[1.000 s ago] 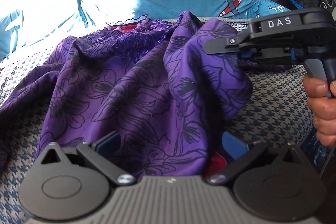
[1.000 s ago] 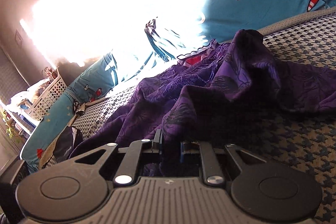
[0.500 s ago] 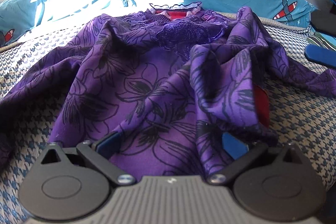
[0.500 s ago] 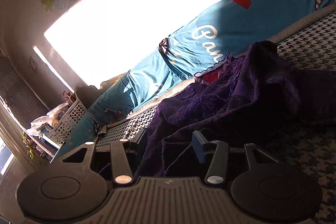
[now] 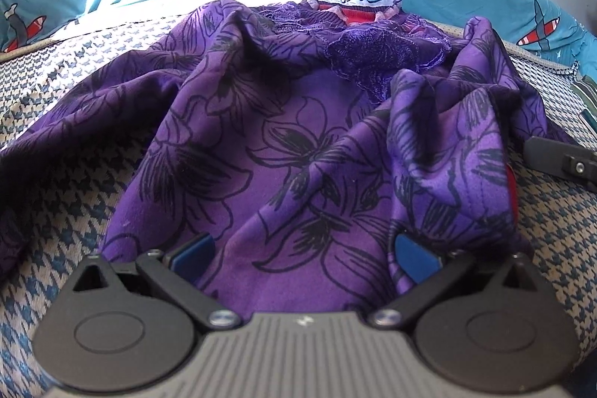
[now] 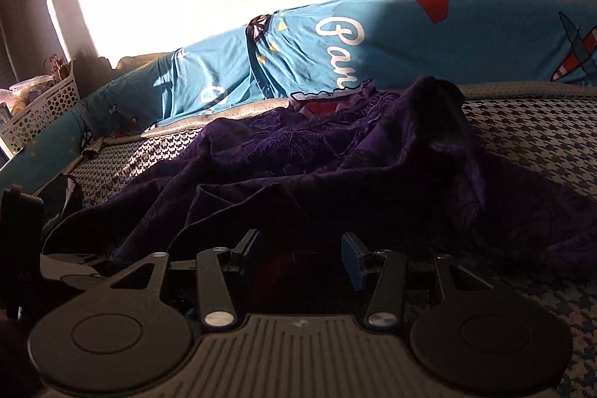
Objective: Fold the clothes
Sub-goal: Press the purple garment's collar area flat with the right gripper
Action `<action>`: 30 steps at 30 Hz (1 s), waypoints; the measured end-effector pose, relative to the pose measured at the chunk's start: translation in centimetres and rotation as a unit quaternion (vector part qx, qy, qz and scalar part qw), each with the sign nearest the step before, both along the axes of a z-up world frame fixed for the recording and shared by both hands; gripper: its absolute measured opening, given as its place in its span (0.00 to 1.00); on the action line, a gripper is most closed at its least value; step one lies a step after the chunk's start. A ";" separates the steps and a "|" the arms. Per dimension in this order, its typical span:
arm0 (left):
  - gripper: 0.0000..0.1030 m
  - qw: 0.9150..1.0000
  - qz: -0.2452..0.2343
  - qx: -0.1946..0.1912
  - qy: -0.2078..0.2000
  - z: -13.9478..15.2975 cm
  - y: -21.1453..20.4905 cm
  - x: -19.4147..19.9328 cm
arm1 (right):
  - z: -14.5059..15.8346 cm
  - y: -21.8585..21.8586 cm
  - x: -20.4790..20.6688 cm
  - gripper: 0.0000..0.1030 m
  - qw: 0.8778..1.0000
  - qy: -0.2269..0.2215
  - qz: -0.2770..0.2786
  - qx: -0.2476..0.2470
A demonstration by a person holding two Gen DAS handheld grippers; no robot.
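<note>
Evidently the fold is only beginning: the purple floral garment [image 5: 298,152] lies rumpled on the houndstooth bed [image 5: 67,92], its lace neckline toward the blue pillows [image 6: 373,36]. The left tool [image 5: 302,252] stands wide open over the near hem, cloth between its pads but unpinched. The right tool [image 6: 302,254] has just been opening and now stands apart, fabric loose before it. Next, each likely needs a firm hold on an edge to spread the garment flat.
</note>
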State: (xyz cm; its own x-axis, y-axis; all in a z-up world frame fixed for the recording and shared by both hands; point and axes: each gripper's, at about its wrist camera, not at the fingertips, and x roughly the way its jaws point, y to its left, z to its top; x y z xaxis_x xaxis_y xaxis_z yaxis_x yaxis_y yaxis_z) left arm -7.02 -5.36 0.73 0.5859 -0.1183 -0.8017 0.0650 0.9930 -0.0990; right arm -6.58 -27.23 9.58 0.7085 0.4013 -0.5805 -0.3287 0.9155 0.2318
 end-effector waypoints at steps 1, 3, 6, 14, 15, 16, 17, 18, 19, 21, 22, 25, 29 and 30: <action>1.00 1.000 -0.001 0.000 0.000 0.0 0.0 0.0 | -0.3 0.2 0.3 0.46 1.000 0.000 0.005 -0.003; 1.00 1.000 -0.002 -0.001 0.000 0.0 0.0 0.0 | -0.7 0.5 1.0 0.46 1.000 0.001 0.012 -0.003; 1.00 1.000 -0.003 -0.002 0.000 -0.1 0.1 0.1 | -1.0 0.8 1.9 0.46 1.000 -0.006 0.022 0.002; 1.00 1.000 -0.005 -0.004 0.000 -0.2 0.2 0.2 | -1.5 2.0 3.6 0.46 0.999 -0.012 0.043 -0.002; 1.00 1.000 -0.005 -0.003 0.000 -0.2 0.2 0.2 | -1.5 2.2 3.6 0.46 0.999 -0.014 0.047 -0.004; 1.00 1.000 -0.005 -0.003 0.000 -0.2 0.2 0.2 | -1.5 2.5 3.7 0.45 0.999 -0.017 0.051 -0.007; 1.00 1.000 -0.006 -0.003 0.000 -0.2 0.2 0.2 | -1.5 2.7 3.7 0.41 0.998 -0.019 0.054 -0.010; 1.00 1.000 -0.005 -0.003 0.000 -0.2 0.2 0.2 | -1.5 3.0 3.8 0.38 0.998 -0.020 0.056 -0.015; 1.00 1.000 -0.005 -0.003 0.000 -0.2 0.2 0.2 | -1.6 3.2 3.8 0.29 0.998 -0.021 0.058 -0.019; 1.00 1.000 -0.004 -0.005 0.000 -0.1 0.3 0.2 | -1.5 3.4 3.7 0.17 0.998 -0.022 0.055 -0.024; 1.00 1.000 -0.003 -0.007 0.000 -0.1 0.4 0.2 | -1.5 3.5 3.6 0.14 0.998 -0.023 0.050 -0.025; 1.00 1.000 0.002 -0.010 -0.001 0.2 0.8 -0.1 | -1.2 3.5 3.4 0.08 0.999 -0.024 0.036 -0.027; 1.00 1.000 0.012 -0.018 0.000 0.3 1.7 -0.7 | 0.4 1.9 1.8 0.07 0.999 -0.039 -0.031 -0.016; 1.00 1.000 0.013 -0.020 0.000 0.4 1.8 -0.9 | 1.1 1.2 1.2 0.07 0.998 -0.046 -0.051 -0.006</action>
